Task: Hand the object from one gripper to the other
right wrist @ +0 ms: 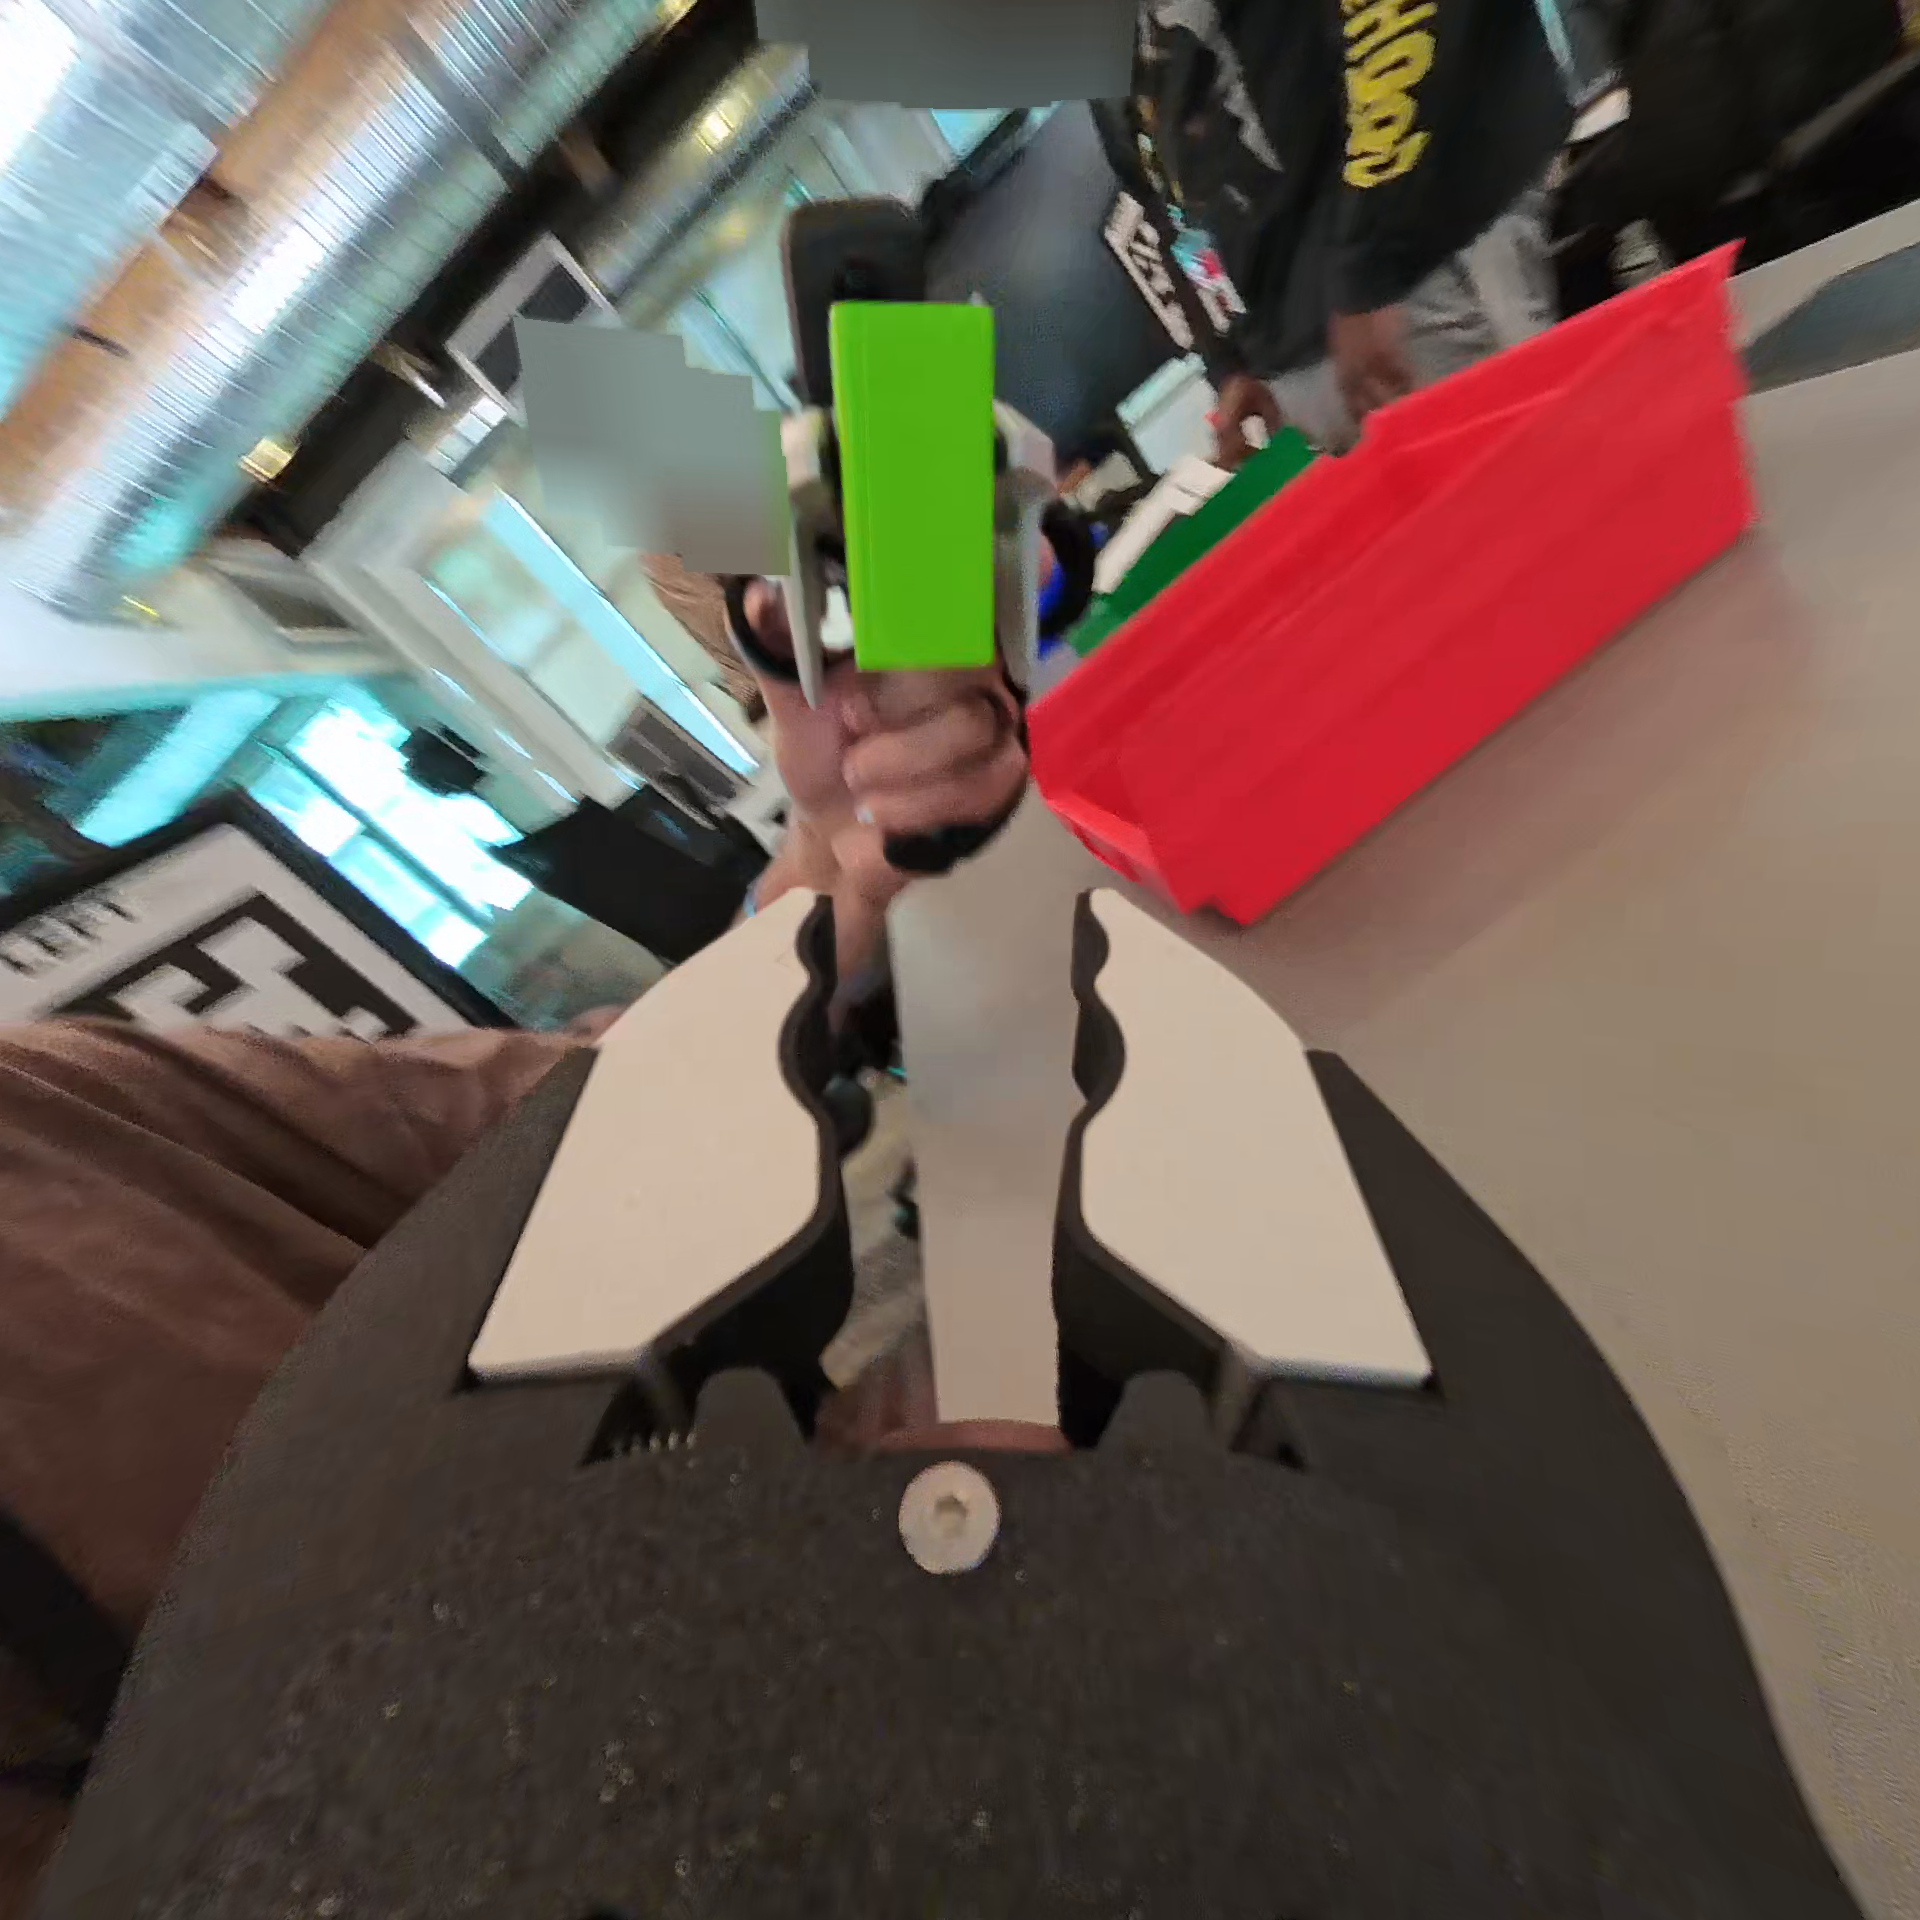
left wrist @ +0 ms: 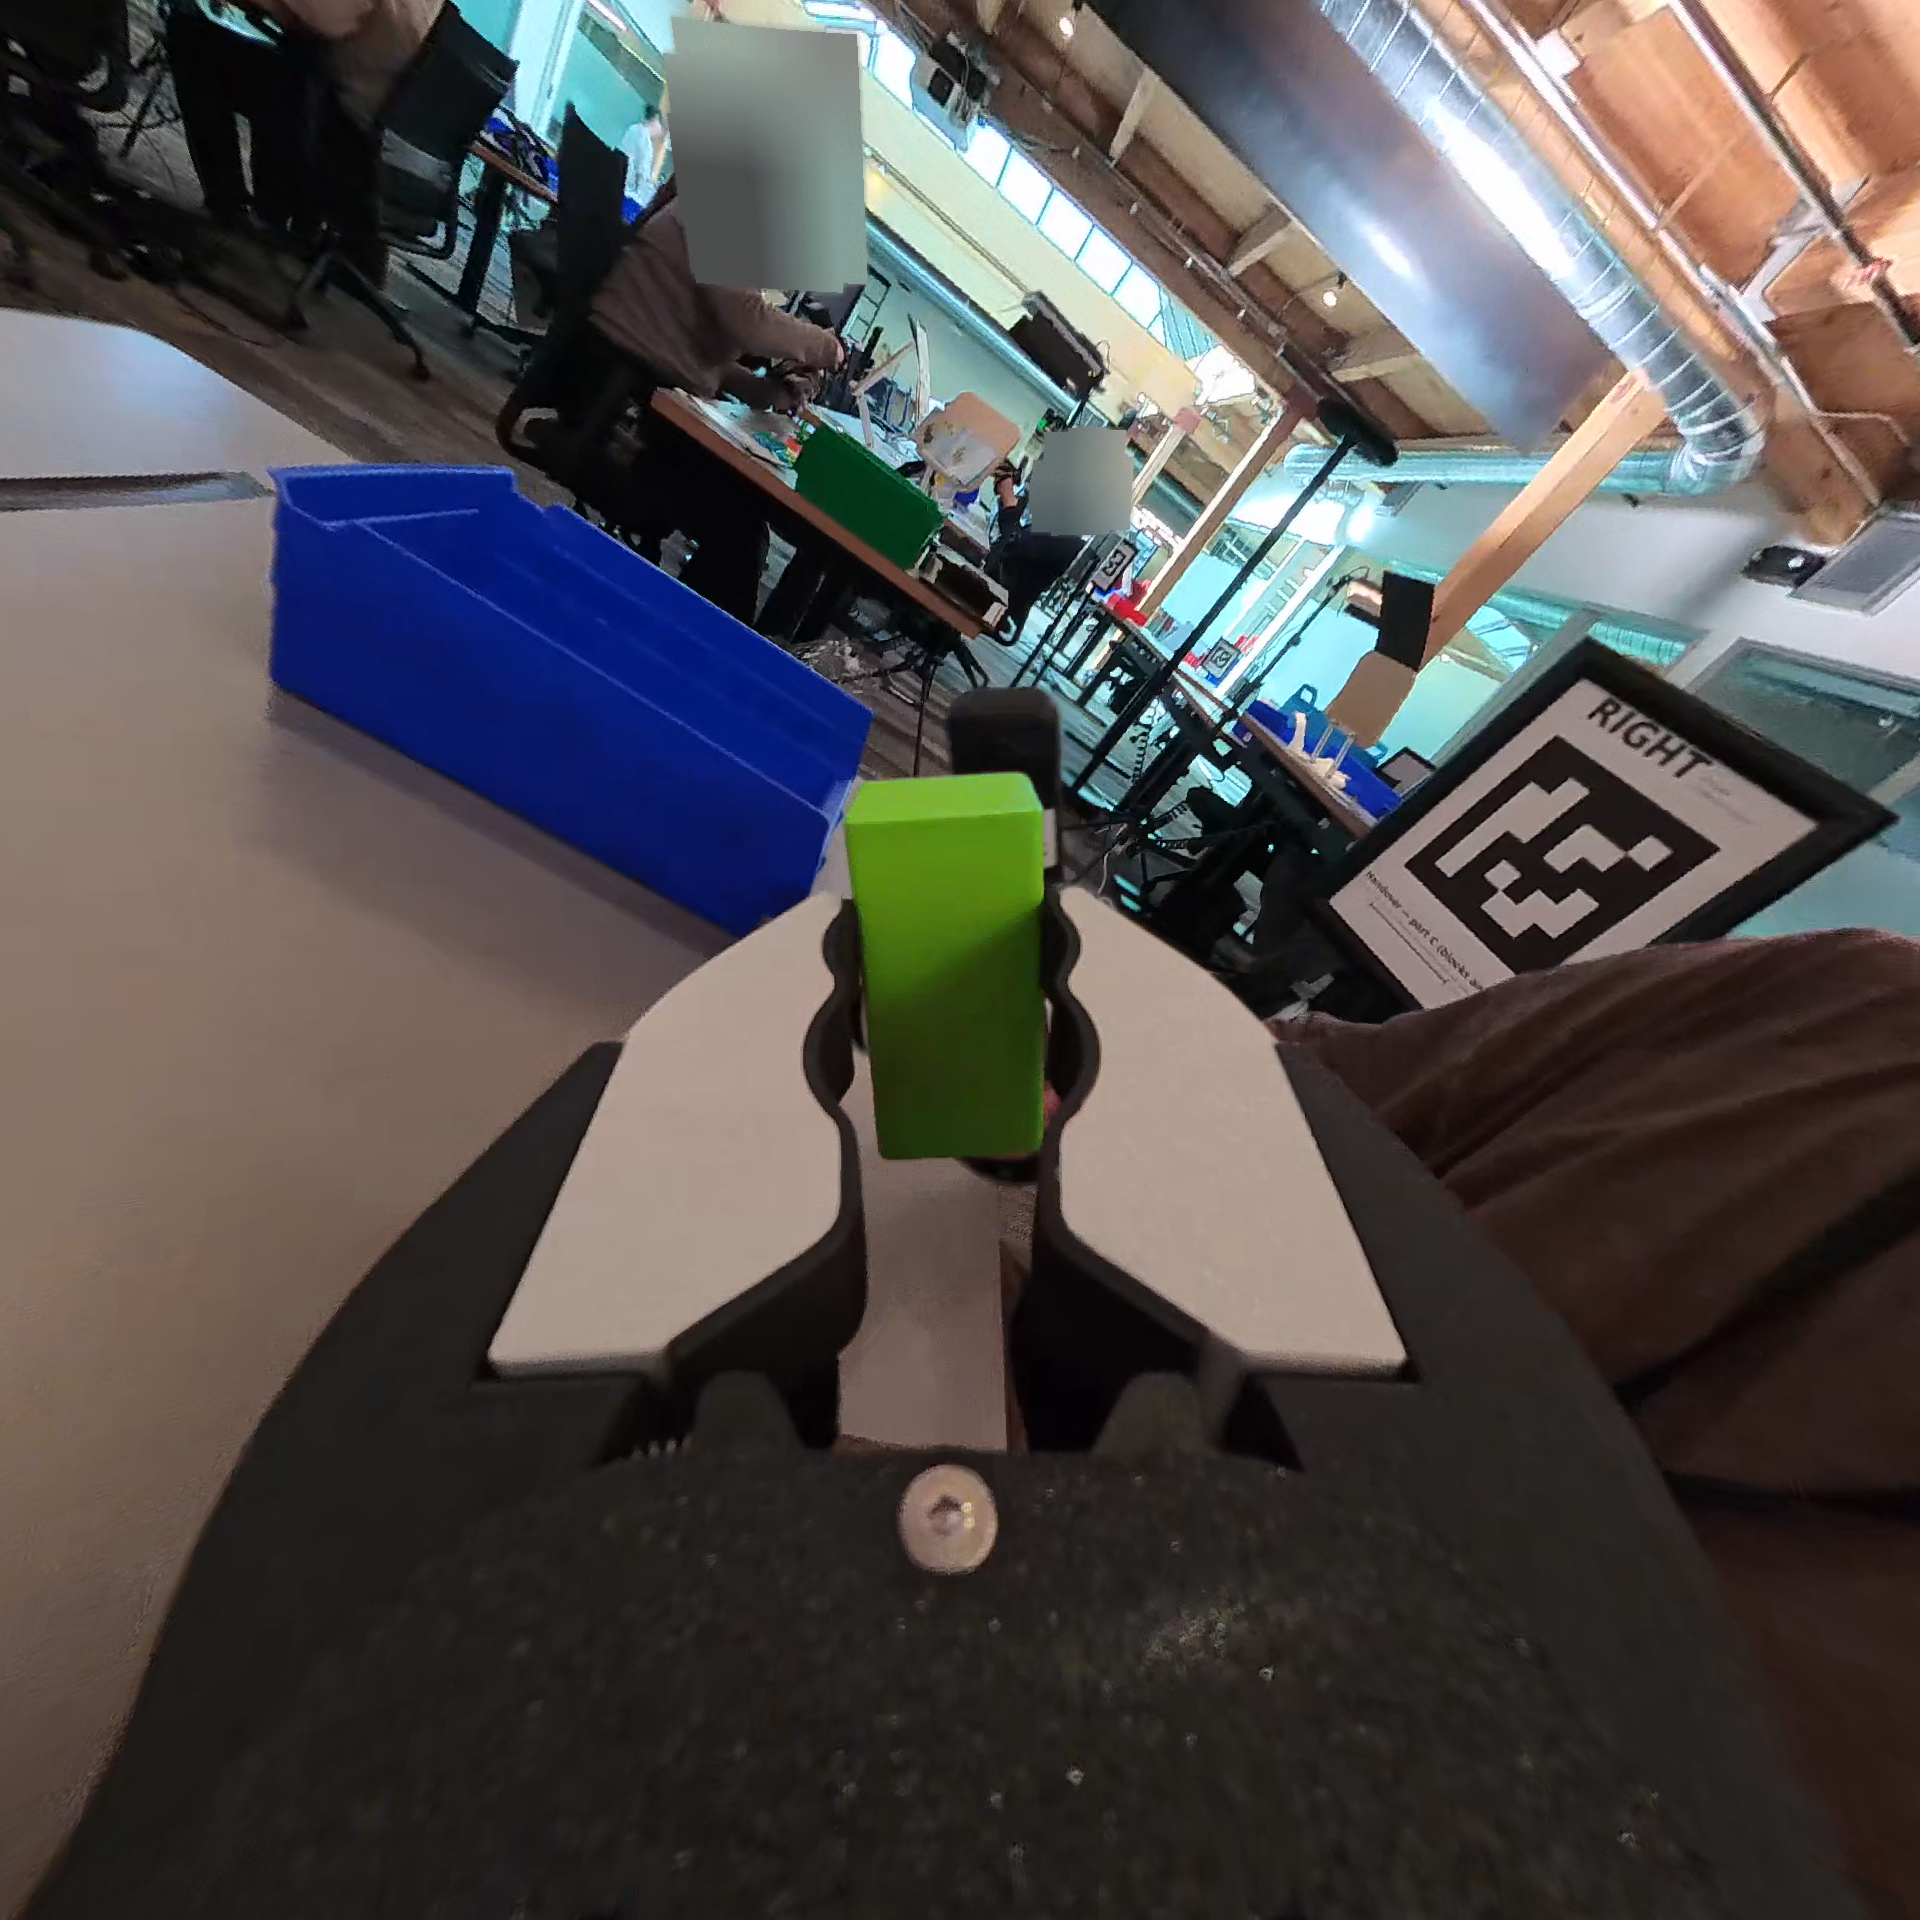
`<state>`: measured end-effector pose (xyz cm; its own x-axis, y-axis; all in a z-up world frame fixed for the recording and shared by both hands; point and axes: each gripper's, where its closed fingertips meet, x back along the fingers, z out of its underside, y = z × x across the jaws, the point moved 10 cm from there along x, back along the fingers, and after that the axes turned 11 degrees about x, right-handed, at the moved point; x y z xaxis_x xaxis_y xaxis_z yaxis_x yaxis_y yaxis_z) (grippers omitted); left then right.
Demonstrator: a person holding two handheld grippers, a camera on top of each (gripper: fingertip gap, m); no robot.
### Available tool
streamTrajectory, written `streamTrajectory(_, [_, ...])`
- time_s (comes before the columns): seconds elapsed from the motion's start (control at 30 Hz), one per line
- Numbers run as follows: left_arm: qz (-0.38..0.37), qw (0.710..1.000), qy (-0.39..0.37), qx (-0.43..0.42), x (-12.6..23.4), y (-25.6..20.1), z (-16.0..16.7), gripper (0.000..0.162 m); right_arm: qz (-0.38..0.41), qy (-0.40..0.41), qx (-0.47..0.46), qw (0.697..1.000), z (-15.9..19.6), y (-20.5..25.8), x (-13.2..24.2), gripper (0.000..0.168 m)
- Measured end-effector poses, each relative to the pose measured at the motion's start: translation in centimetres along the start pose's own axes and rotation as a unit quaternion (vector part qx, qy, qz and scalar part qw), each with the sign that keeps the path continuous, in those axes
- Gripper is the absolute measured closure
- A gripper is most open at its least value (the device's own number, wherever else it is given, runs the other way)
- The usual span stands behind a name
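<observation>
Left tongs (left wrist: pixel 951 997) clamped, right tongs (right wrist: pixel 951 977) apart

Open air between right tool (right wrist: pixel 951 925) and block (right wrist: pixel 914 488)

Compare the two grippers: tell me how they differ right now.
The left gripper is shut on the green block; the right gripper is open and holds nothing. The left gripper sits near the blue bin, the right near the red bin. Both have pale fingers on black bodies.

the left gripper (left wrist: pixel 951 997) pinches an upright green block (left wrist: pixel 951 977) above the grey table (left wrist: pixel 208 1039); a blue bin (left wrist: pixel 540 686) sits beyond.
</observation>
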<state>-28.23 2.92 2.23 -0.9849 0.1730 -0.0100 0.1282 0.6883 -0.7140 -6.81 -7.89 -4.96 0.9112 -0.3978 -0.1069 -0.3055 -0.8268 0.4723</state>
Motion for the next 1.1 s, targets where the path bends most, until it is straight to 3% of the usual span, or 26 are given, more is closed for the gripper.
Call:
streamTrajectory(0.17, [-0.025, 0.999, 0.021, 0.033, -4.5, 1.0, 2.3, 0.129, -0.061, -0.09, -0.1, 0.989, 1.3, -1.5, -1.4, 0.123])
streamTrajectory(0.27, [-0.04, 0.998, 0.035, 0.035, -5.6, 1.6, 3.4, 0.129, -0.039, -0.122, -0.095, 0.987, 1.9, -2.1, -0.3, 0.135])
streamTrajectory(0.57, [-0.053, 0.997, 0.043, 0.044, -7.0, 2.1, 4.7, 0.128, -0.02, -0.087, -0.074, 0.993, 2.4, -2.3, 0.8, 0.136])
streamTrajectory(0.6, [-0.069, 0.996, 0.039, 0.03, -6.7, 1.8, 5.0, 0.125, -0.01, -0.076, -0.059, 0.995, 2.3, -2.0, 1.0, 0.136])
streamTrajectory(0.67, [-0.116, 0.993, 0.025, -0.025, -5.4, 0.9, 5.2, 0.065, 0.015, -0.066, -0.023, 0.997, 1.3, -1.3, 2.1, 0.136])
streamTrajectory(0.77, [-0.185, 0.979, 0.016, -0.085, -2.5, -1.1, 5.0, 0.073, 0.088, -0.07, 0.072, 0.991, -3.8, -0.2, 5.9, 0.136])
streamTrajectory(0.83, [-0.22, 0.971, -0.009, -0.092, -0.5, -2.2, 5.4, 0.08, 0.177, -0.075, 0.138, 0.972, -9.0, 0.7, 9.8, 0.136])
streamTrajectory(0.9, [-0.234, 0.969, -0.031, -0.074, 1.1, -2.7, 6.8, 0.087, 0.308, 0.009, 0.156, 0.938, -13.5, 0.7, 13.8, 0.136])
streamTrajectory(1.0, [-0.291, 0.954, -0.05, -0.059, 2.9, -2.6, 9.2, 0.09, 0.518, 0.176, 0.132, 0.827, -17.5, -1.3, 20.0, 0.136])
streamTrajectory(1.07, [-0.326, 0.941, -0.059, -0.066, 3.8, -2.4, 10.3, 0.092, 0.586, 0.283, 0.054, 0.758, -17.2, -3.4, 22.8, 0.136])
streamTrajectory(1.1, [-0.34, 0.936, -0.061, -0.07, 4.0, -2.3, 10.9, 0.095, 0.594, 0.294, 0.021, 0.748, -16.6, -4.4, 23.5, 0.136])
